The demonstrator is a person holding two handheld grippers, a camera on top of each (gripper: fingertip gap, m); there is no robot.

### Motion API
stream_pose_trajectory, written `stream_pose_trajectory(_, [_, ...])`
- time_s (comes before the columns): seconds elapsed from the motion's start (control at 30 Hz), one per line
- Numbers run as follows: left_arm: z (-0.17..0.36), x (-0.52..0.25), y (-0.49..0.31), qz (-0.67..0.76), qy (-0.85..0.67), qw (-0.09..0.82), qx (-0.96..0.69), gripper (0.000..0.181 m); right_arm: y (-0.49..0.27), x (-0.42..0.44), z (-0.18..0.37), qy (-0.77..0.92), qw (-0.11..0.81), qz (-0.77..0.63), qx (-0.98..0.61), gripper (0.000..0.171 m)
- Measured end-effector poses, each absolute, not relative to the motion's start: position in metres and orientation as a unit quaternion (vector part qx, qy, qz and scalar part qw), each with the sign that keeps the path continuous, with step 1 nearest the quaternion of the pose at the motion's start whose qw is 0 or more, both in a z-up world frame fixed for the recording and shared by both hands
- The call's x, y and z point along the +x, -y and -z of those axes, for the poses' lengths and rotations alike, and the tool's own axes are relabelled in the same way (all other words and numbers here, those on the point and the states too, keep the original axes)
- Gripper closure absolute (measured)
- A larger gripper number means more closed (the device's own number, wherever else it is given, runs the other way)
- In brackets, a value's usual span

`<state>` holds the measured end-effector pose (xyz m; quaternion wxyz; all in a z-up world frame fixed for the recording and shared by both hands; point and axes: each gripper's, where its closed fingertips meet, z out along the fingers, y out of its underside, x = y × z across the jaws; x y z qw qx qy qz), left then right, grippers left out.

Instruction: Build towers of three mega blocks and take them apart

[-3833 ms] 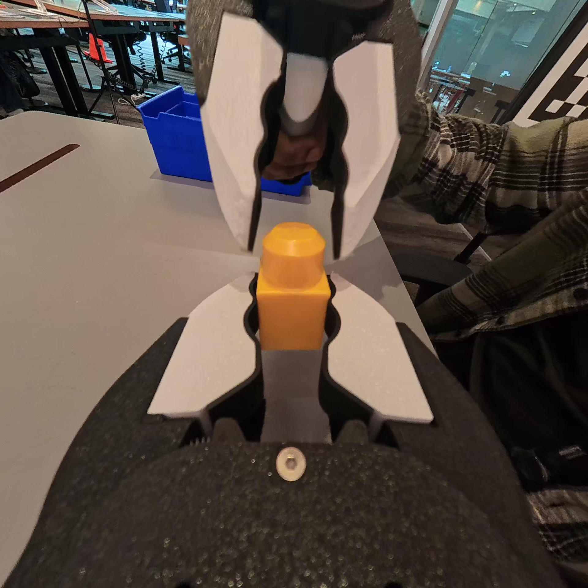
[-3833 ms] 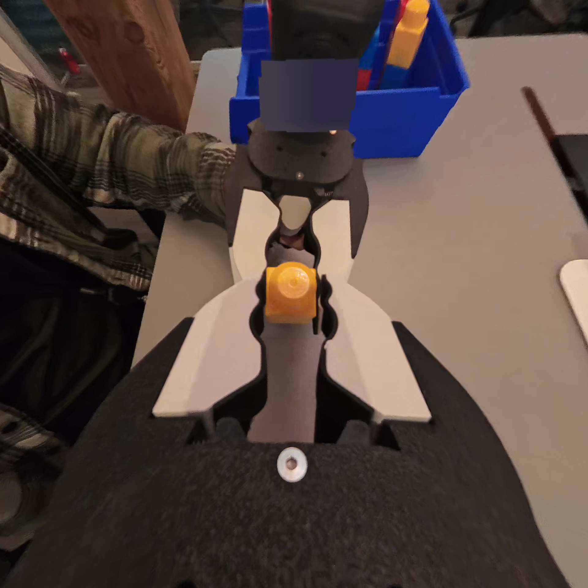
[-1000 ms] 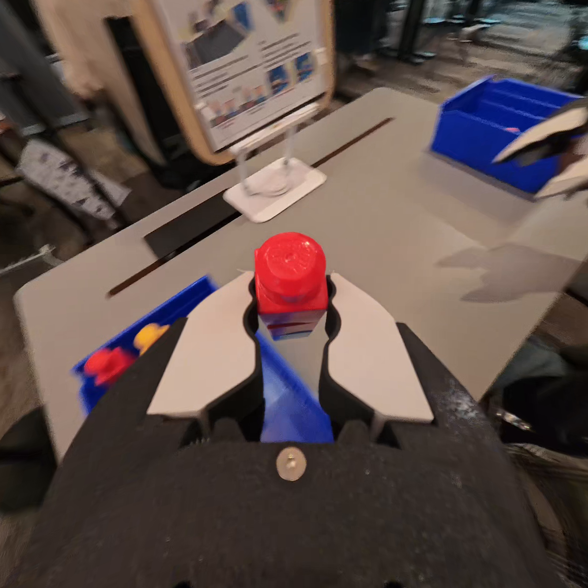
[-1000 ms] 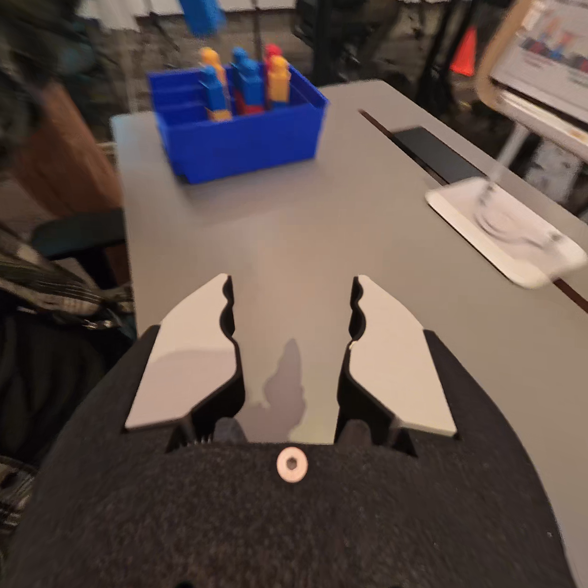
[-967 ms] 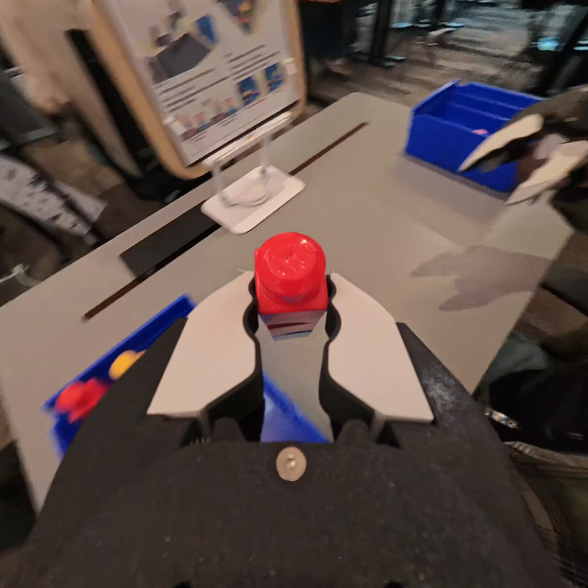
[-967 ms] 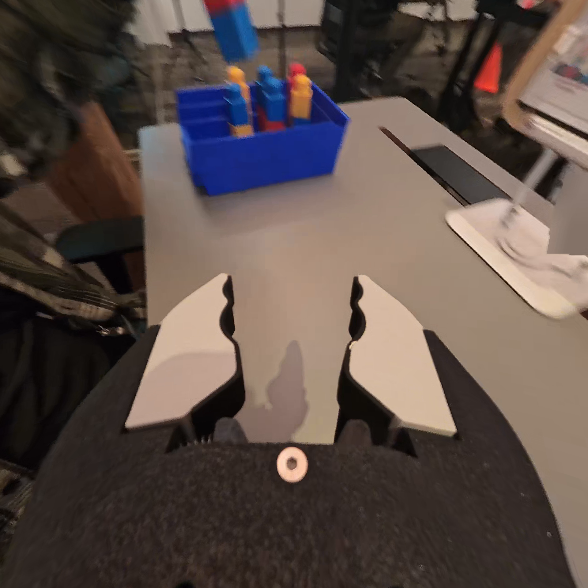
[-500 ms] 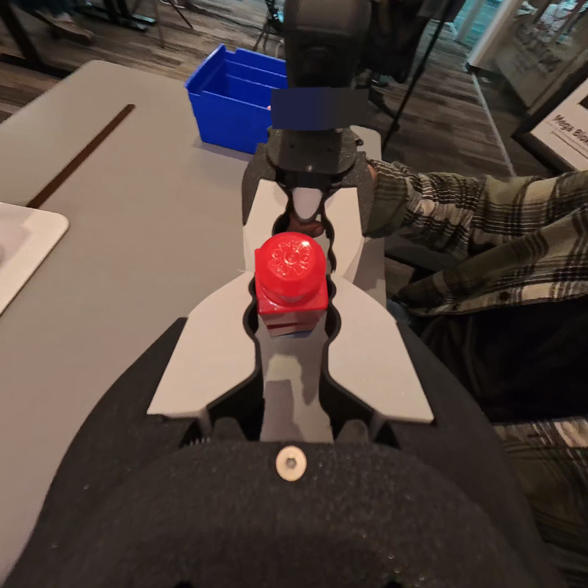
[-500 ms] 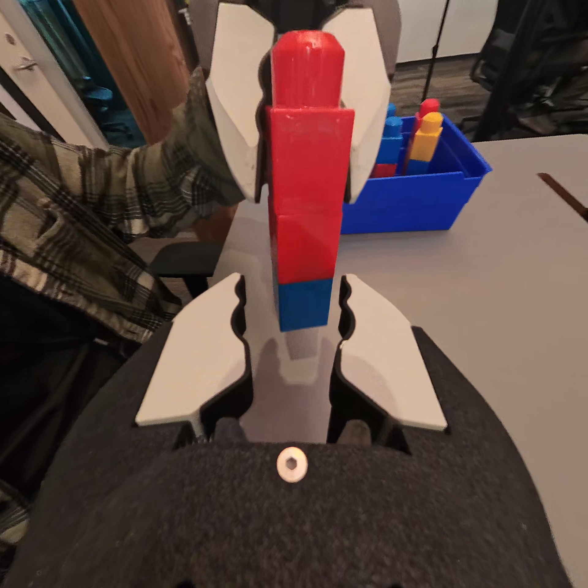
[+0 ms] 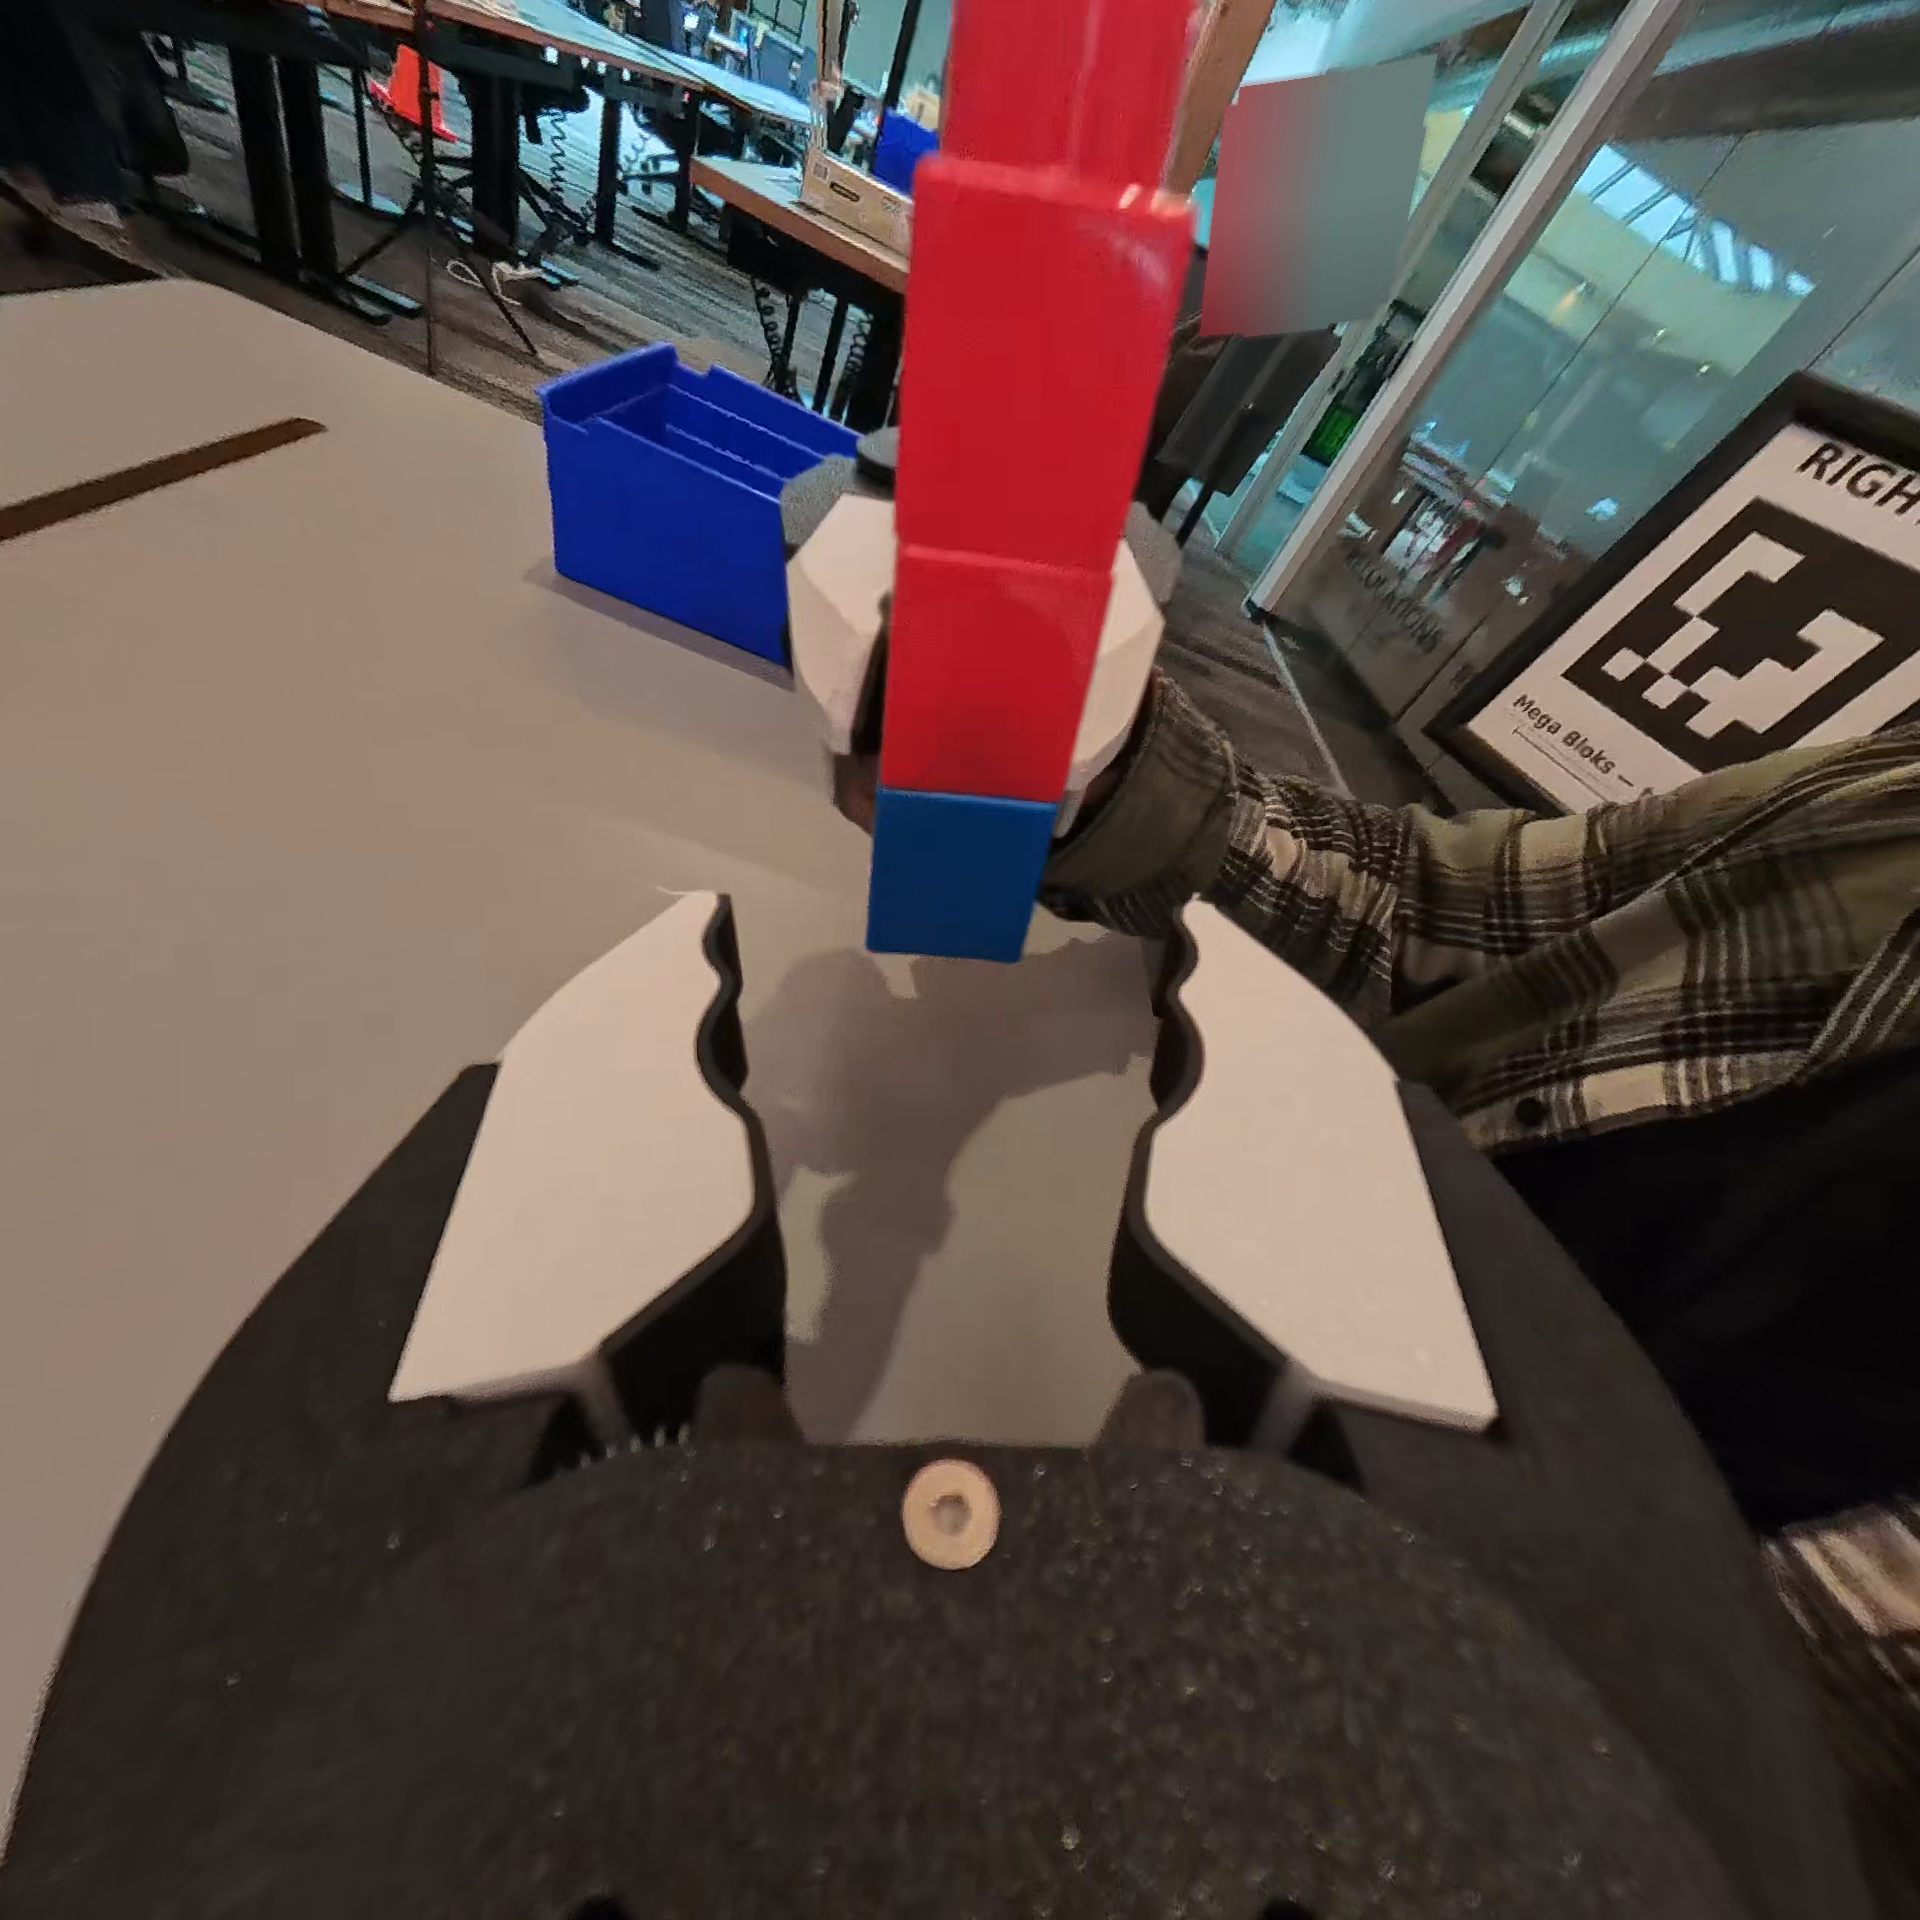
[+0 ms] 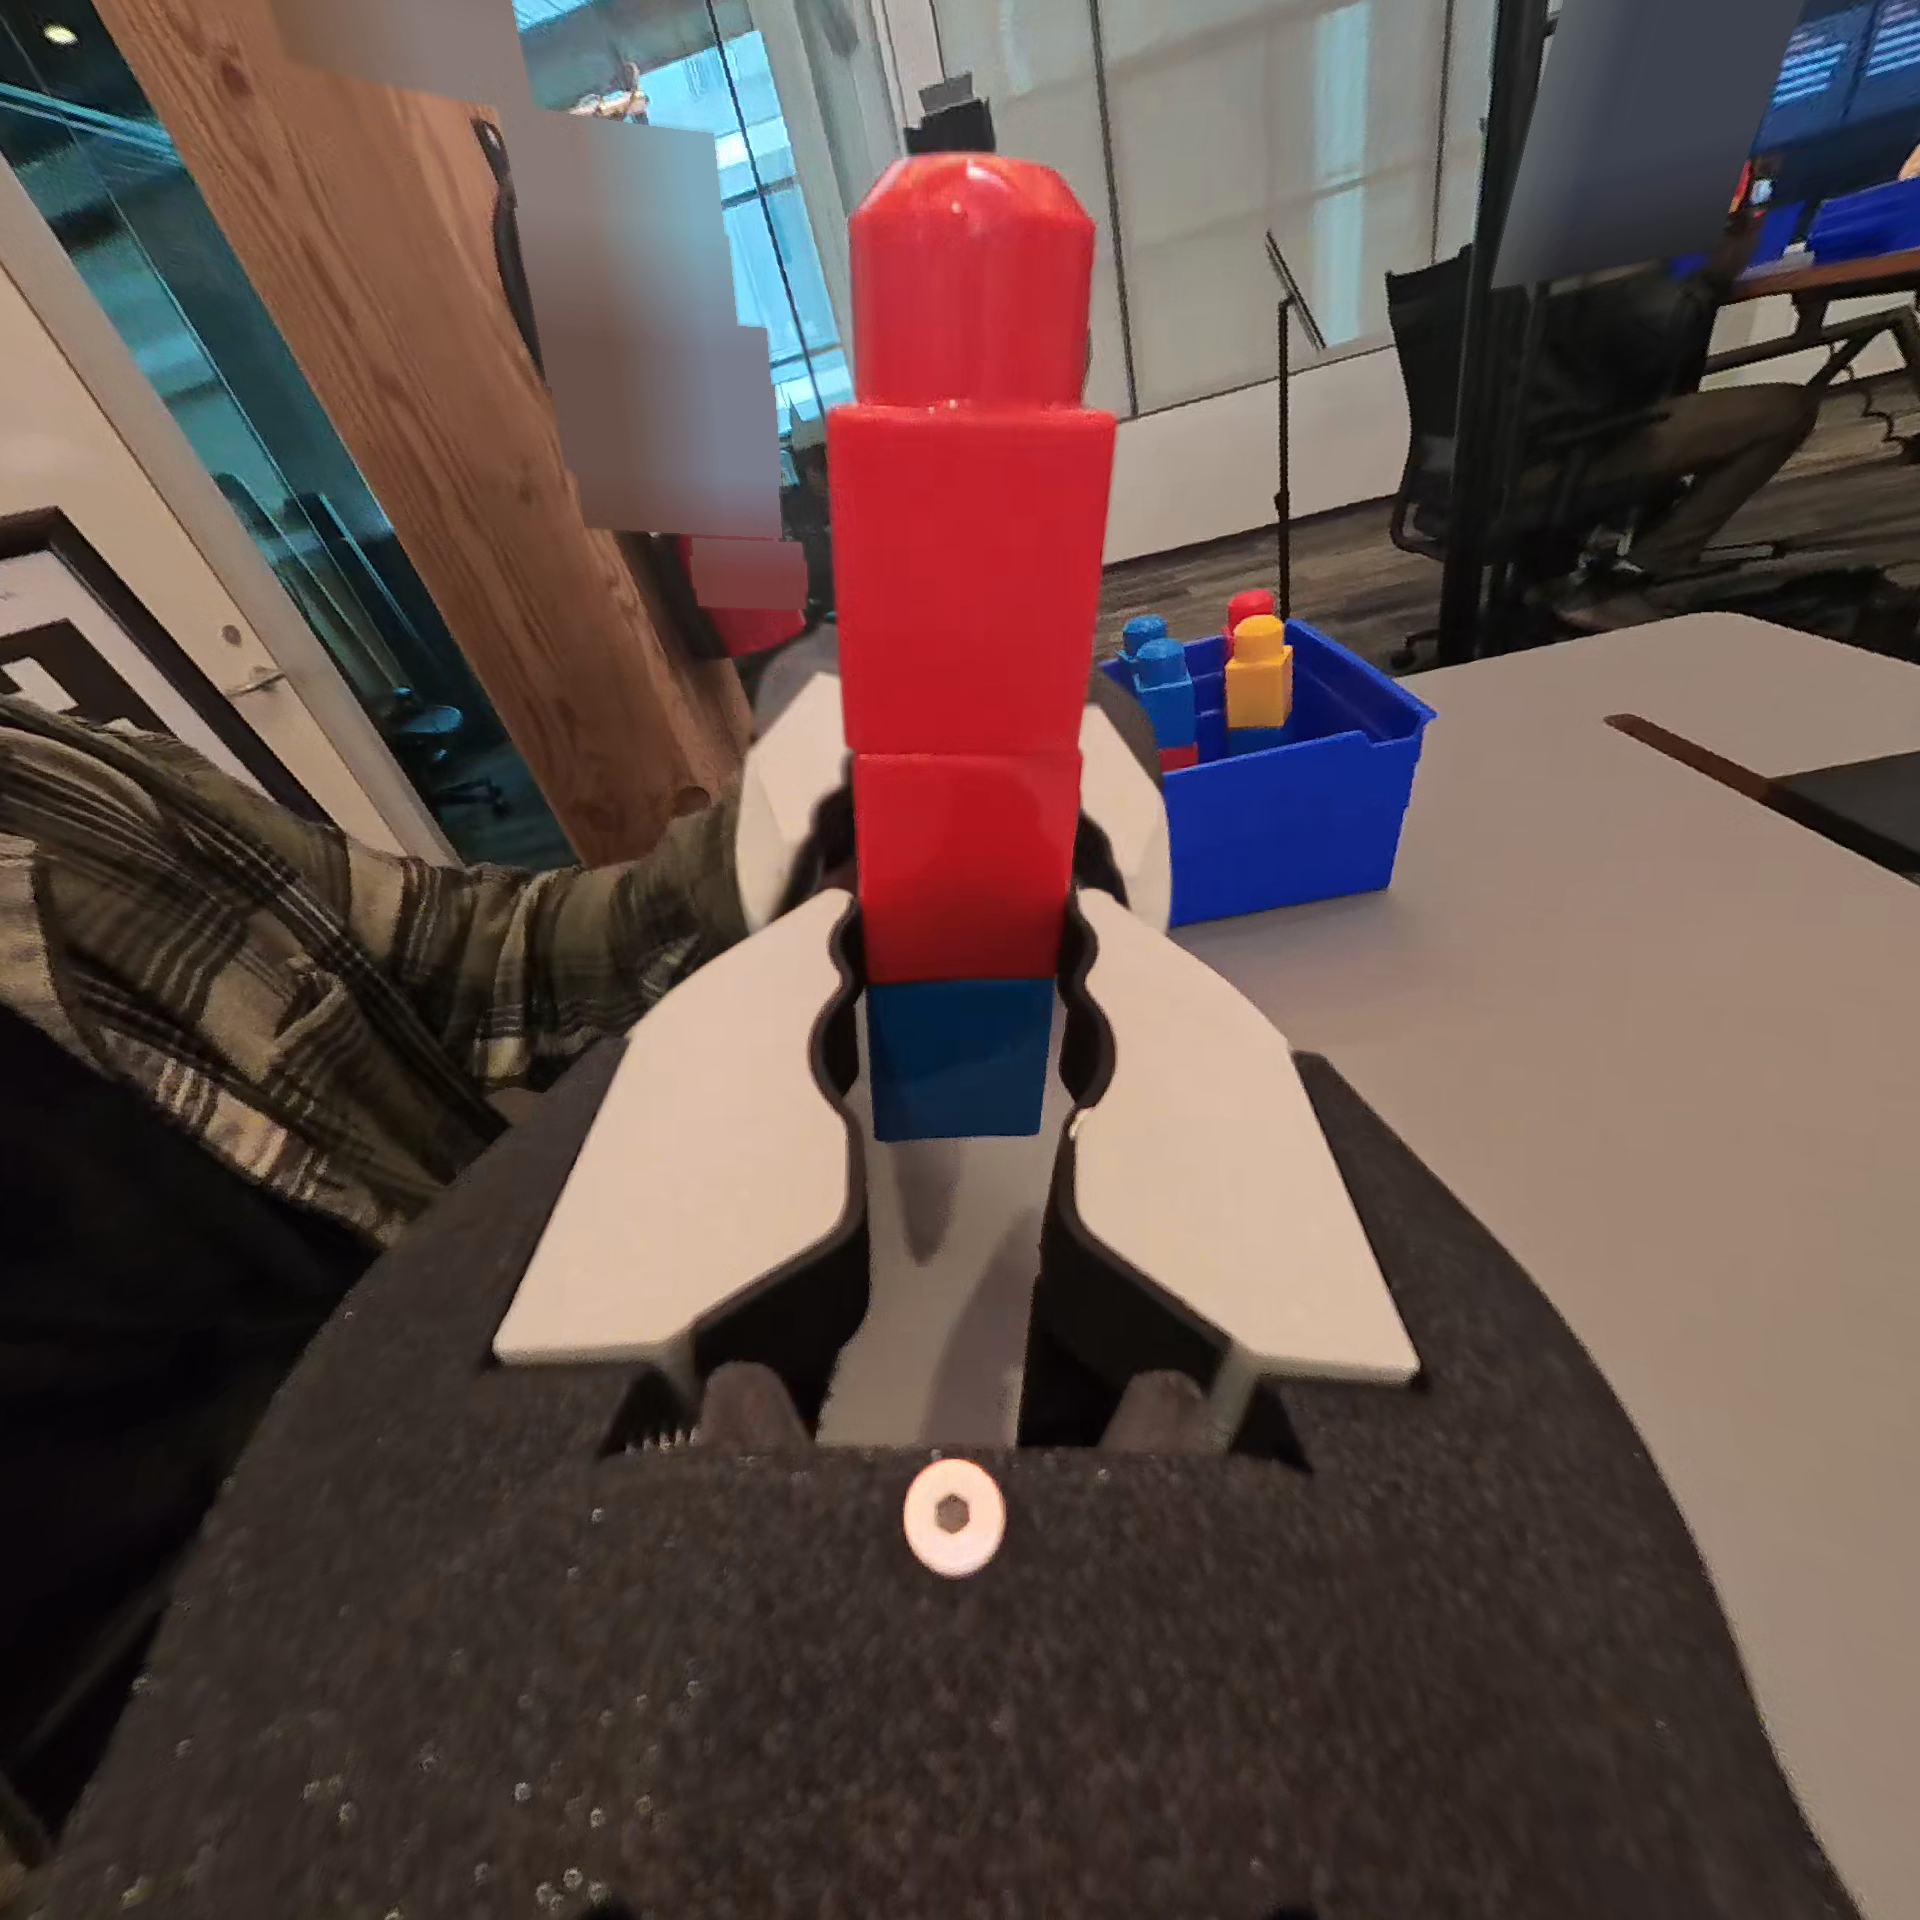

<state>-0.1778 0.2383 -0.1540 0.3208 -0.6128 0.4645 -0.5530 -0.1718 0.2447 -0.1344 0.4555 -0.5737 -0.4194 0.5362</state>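
Note:
A tower of three blocks stands upright on the grey table (image 10: 1558,1039): a red block with a round stud (image 10: 971,561) on top, a red block (image 10: 961,842) in the middle, a blue block (image 10: 956,1049) at the base. My right gripper (image 10: 961,925) is shut on the tower where the lower red block meets the blue one. In the left wrist view the tower (image 9: 1029,395) stands just ahead of my left gripper (image 9: 951,935), which is open, empty and low over the table. The right gripper's fingers (image 9: 831,623) show behind the tower.
An empty-looking blue bin (image 9: 665,520) sits on the table beyond the tower. Another blue bin (image 10: 1288,821) holds blue, yellow and red block stacks. A plaid sleeve (image 9: 1558,914) reaches in from the table's edge. A framed black-and-white marker sign (image 9: 1714,644) stands off the table. My left and right fingertips are right by each other.
My left gripper has let go of the tower's top, opened and dropped low in front of it. My right gripper has shut on the tower's lower part.

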Motion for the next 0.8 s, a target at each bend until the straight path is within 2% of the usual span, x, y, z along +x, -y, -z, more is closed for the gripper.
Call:
stream_pose_trajectory(0.1, [0.162,-0.163,-0.230,0.570,-0.472,0.312,-0.596,0.114,-0.243,-0.176,0.136,0.417,0.460,-0.539,-0.568,0.136])
stream_pose_trajectory(0.23, [0.171,-0.151,-0.227,0.552,-0.505,0.320,-0.581,0.144,-0.242,-0.179,0.137,0.409,0.455,-0.556,-0.564,0.136])
stream_pose_trajectory(0.37, [0.181,-0.146,-0.229,0.529,-0.523,0.333,-0.579,0.146,-0.245,-0.171,0.137,0.424,0.440,-0.545,-0.574,0.133])
stream_pose_trajectory(0.43, [0.191,-0.143,-0.229,0.520,-0.532,0.329,-0.582,0.146,-0.252,-0.161,0.119,0.415,0.457,-0.545,-0.567,0.114])
stream_pose_trajectory(0.5, [0.195,-0.140,-0.228,0.521,-0.535,0.331,-0.577,0.146,-0.258,-0.155,0.107,0.427,0.466,-0.525,-0.570,0.113])
stream_pose_trajectory(0.6, [0.203,-0.136,-0.230,0.507,-0.542,0.332,-0.582,0.146,-0.262,-0.158,0.103,0.448,0.445,-0.498,-0.595,0.098])
stream_pose_trajectory(0.63, [0.208,-0.135,-0.231,0.498,-0.547,0.332,-0.586,0.146,-0.260,-0.161,0.104,0.461,0.430,-0.495,-0.598,0.102])
stream_pose_trajectory(0.7, [0.214,-0.132,-0.229,0.490,-0.556,0.328,-0.586,0.146,-0.254,-0.165,0.109,0.493,0.391,-0.487,-0.606,0.136])
stream_pose_trajectory(0.8, [0.218,-0.131,-0.228,0.496,-0.555,0.325,-0.584,0.146,-0.253,-0.166,0.116,0.518,0.371,-0.445,-0.629,0.137])
